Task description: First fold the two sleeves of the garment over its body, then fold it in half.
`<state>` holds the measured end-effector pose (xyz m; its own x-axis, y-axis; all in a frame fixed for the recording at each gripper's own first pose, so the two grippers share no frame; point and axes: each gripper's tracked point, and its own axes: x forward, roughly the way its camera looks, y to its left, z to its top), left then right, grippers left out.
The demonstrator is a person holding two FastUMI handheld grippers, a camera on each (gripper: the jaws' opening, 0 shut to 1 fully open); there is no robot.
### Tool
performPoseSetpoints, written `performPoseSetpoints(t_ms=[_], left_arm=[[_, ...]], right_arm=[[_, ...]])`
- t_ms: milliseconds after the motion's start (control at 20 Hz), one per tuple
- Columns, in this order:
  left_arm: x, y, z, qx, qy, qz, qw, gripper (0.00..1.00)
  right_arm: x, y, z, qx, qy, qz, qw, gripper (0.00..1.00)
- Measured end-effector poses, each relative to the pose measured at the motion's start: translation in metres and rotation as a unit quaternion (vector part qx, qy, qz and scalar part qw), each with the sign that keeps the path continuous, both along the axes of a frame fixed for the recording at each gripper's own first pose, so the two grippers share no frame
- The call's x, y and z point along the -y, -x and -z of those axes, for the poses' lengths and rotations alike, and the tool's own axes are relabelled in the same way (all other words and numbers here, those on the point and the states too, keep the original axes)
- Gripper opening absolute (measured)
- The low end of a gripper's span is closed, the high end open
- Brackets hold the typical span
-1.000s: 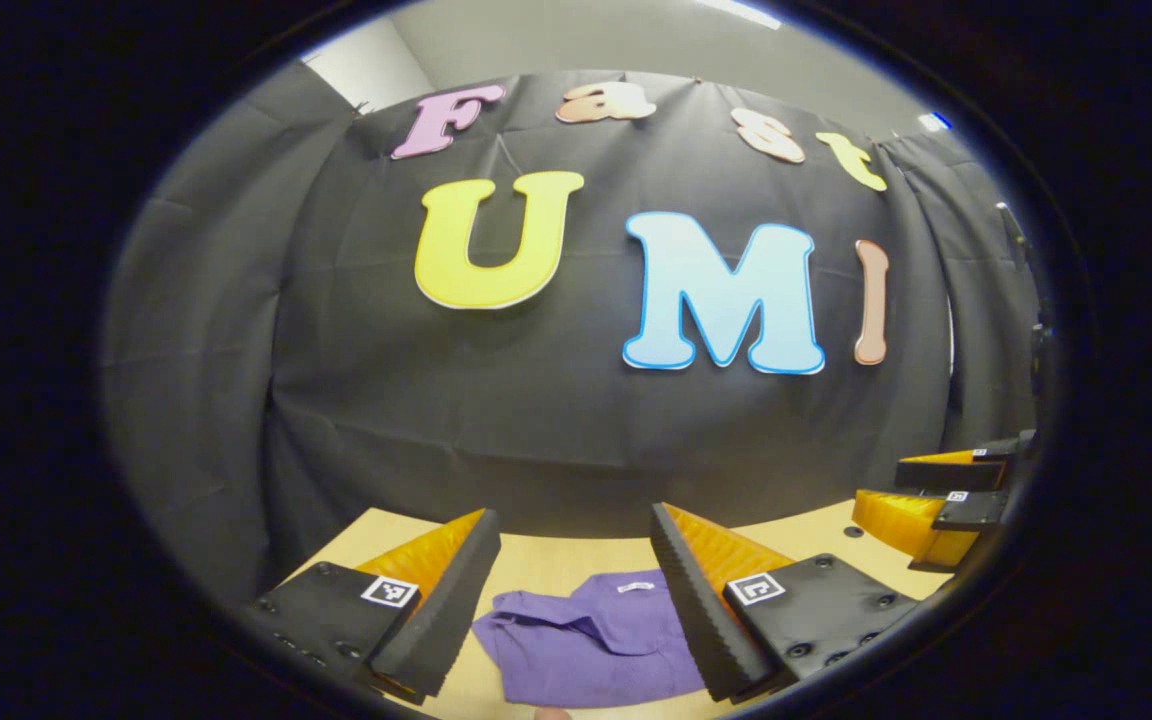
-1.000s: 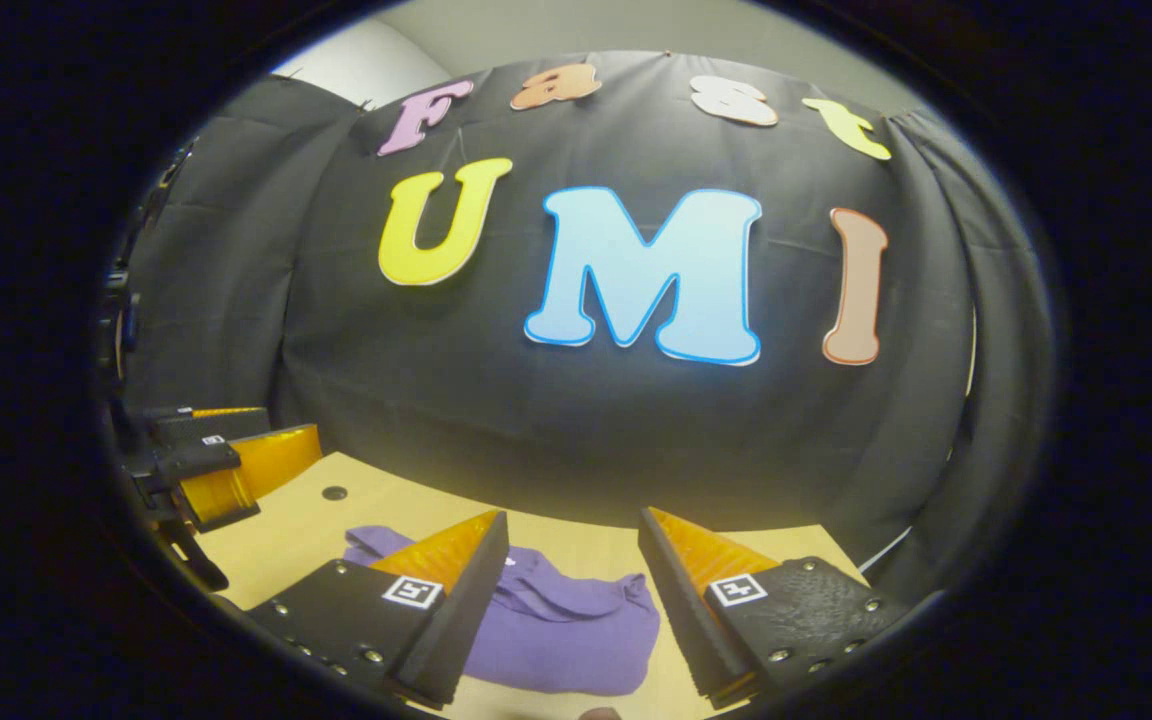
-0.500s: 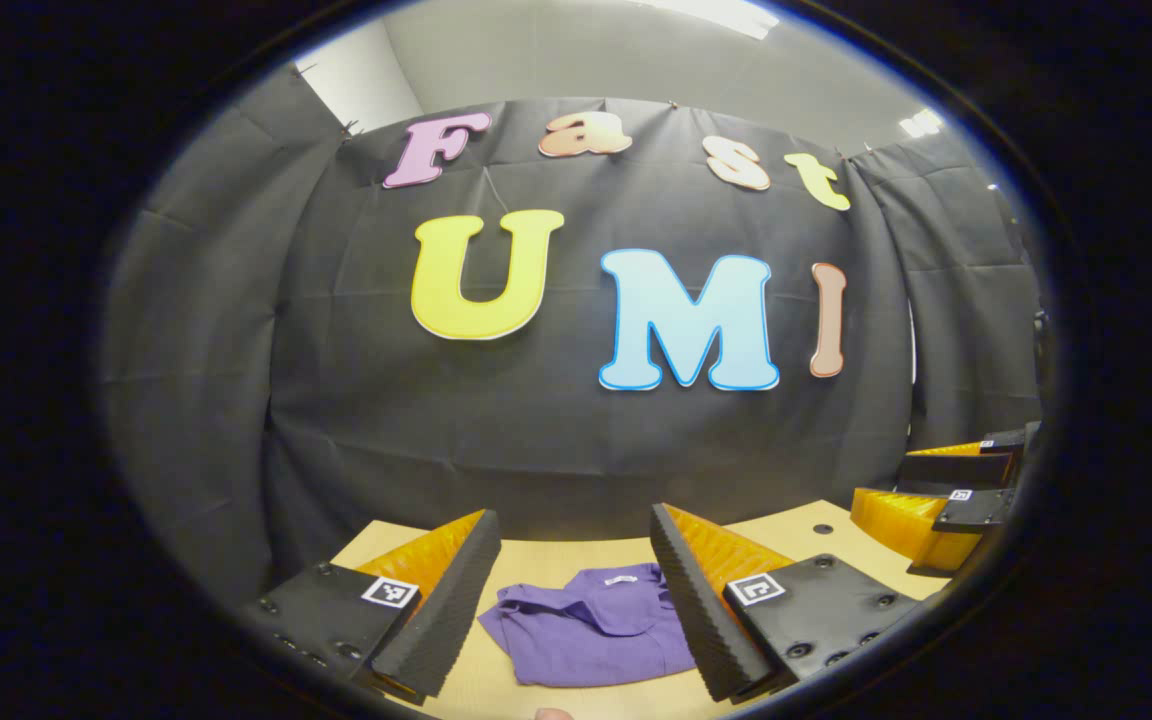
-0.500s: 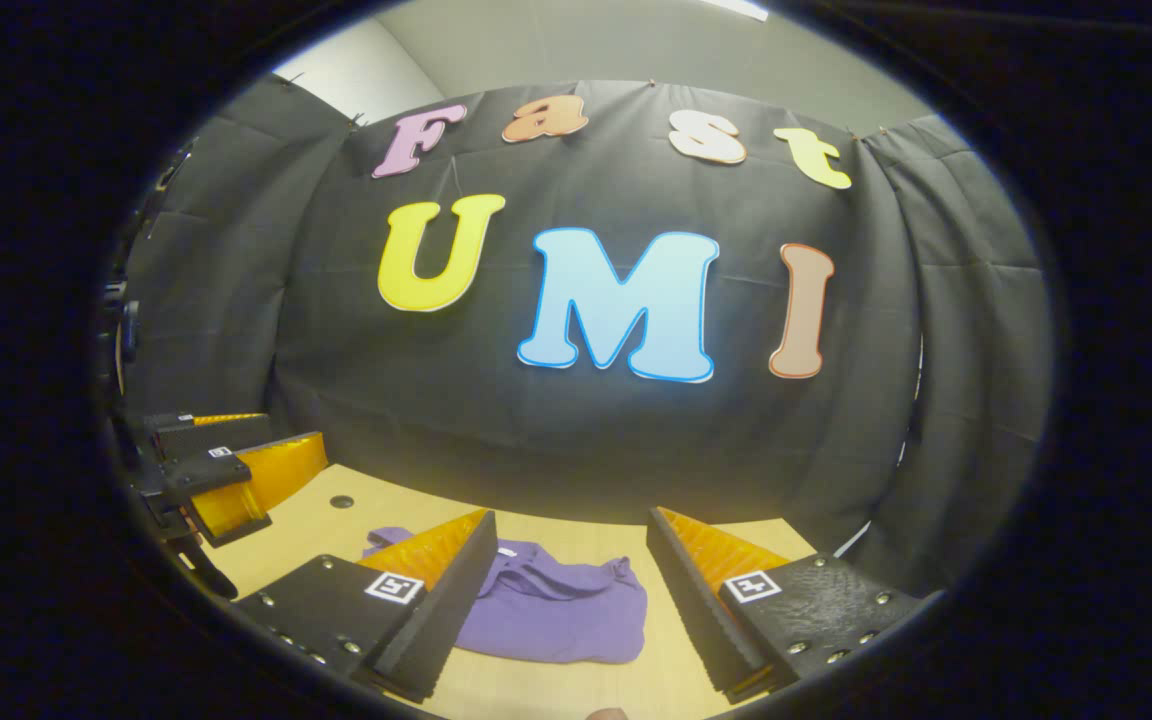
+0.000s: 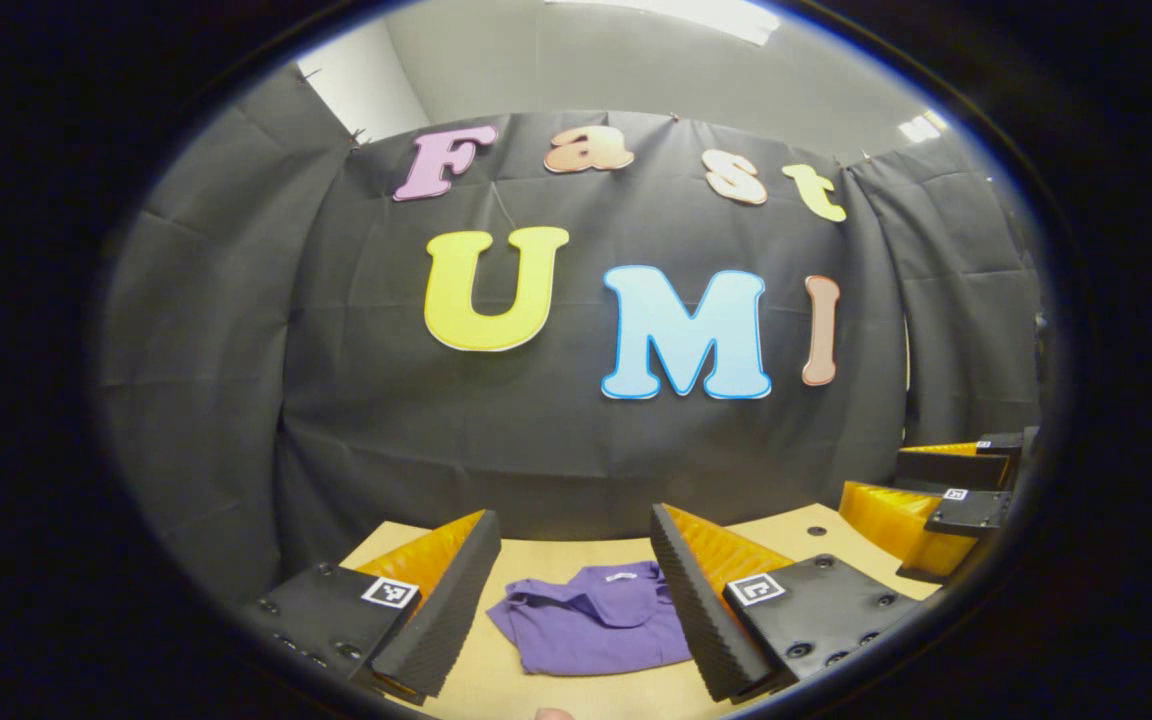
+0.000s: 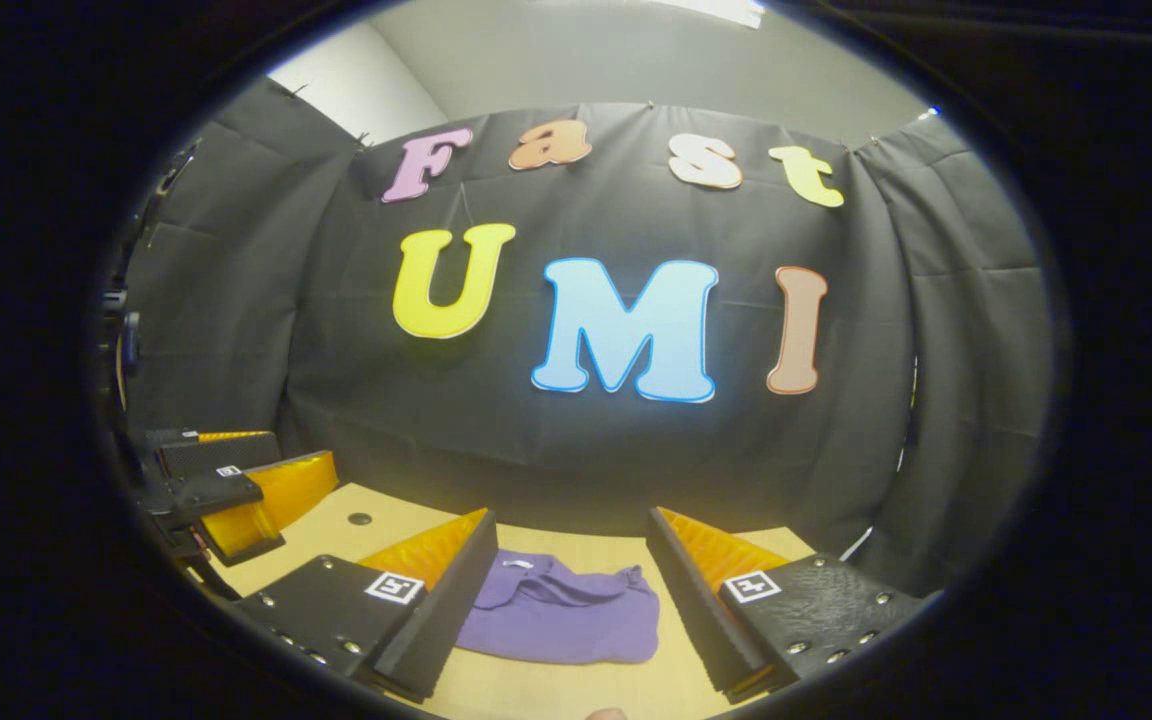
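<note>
- A purple garment (image 5: 596, 630) is seen lying on a light wooden table (image 5: 576, 555), already gathered into a compact, layered bundle with its collar label facing up.
- In the left gripper view, the left gripper (image 5: 576, 590) is held wide apart above the table, nothing between its fingers; the garment is framed at 6 o'clock.
- In the right gripper view, the right gripper (image 6: 566, 590) is likewise spread wide and empty, the garment at 6 o'clock.
- The other gripper is seen at 4 o'clock in the left gripper view.
- The folding is judged complete or nearly so; a final check of the fold would be called for.
</note>
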<state>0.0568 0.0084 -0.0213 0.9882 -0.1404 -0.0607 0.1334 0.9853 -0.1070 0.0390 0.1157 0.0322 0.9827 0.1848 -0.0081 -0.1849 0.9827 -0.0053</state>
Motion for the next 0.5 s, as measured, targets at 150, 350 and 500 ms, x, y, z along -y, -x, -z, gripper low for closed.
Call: performPoseSetpoints(t_ms=[150,350,500], left_arm=[[0.003,0.005,-0.001,0.001,0.005,0.001,1.0,0.94],[0.005,0.01,-0.006,0.009,0.006,-0.002,1.0,0.94],[0.003,0.014,-0.008,0.011,0.01,-0.007,1.0,0.94]], right_arm=[[0.001,0.005,-0.003,0.004,0.001,0.001,1.0,0.93],[0.003,0.008,-0.011,0.019,0.007,0.005,1.0,0.93],[0.001,0.012,-0.017,0.032,0.01,0.006,0.999,0.91]])
